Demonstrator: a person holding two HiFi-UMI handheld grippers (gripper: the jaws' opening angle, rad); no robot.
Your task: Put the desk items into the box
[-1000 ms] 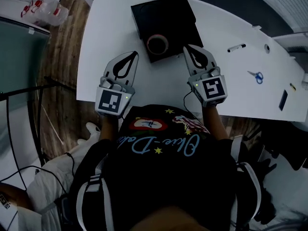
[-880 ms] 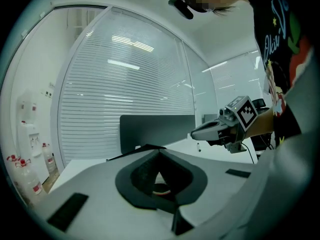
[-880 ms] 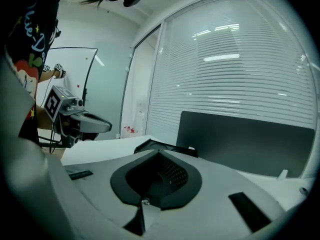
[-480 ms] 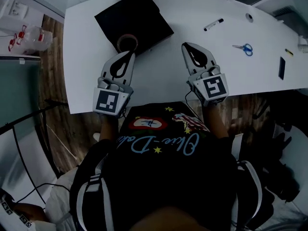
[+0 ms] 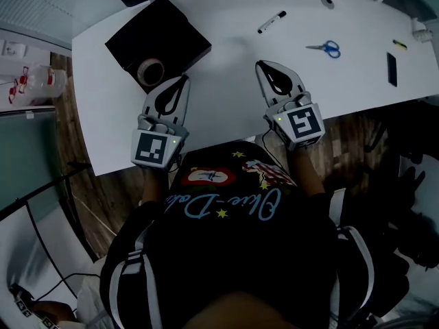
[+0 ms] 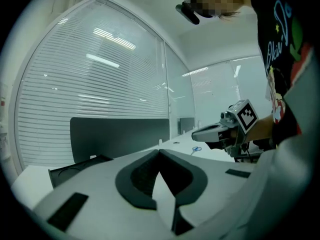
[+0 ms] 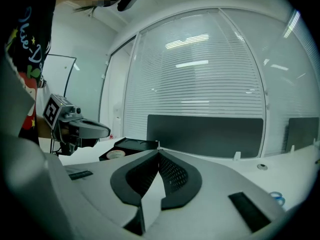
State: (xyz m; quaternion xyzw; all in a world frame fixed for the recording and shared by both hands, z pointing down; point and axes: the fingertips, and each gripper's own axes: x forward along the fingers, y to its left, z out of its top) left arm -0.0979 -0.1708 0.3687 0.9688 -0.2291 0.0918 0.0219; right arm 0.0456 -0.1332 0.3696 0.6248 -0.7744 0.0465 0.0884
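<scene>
Desk items lie scattered over the upper right of the head view: a marker (image 5: 271, 22), blue-handled scissors (image 5: 324, 47) and a flat dark slab (image 5: 391, 69) near the right edge. All of them are well apart from the black box (image 5: 158, 36) at upper left. A tape roll (image 5: 151, 68) sits at the box's near corner, seemingly already inside it.

Neither claw has anything. The left gripper (image 5: 182, 81) hovers just below the tape roll with its jaws pressed together and nothing between them. The right gripper (image 5: 263, 66), at centre frame, is likewise closed tight and empty.

This looks like a pause between picks, with most of the items not yet boxed. The marker is probably the next target, since it lies nearest the right gripper, up-frame of its tips. That calls for parting the jaws, reaching forward, and setting them across the marker's slim barrel, which lies on a slant. The marker would then be carried leftward to the box.

The white table (image 5: 226, 74) is curved along its far edge and mostly bare. Wood flooring (image 5: 65, 108) shows at the left of the frame. Both gripper views show glass walls with slatted blinds (image 7: 200, 74) and a dark partition (image 7: 205, 129) behind the table.
</scene>
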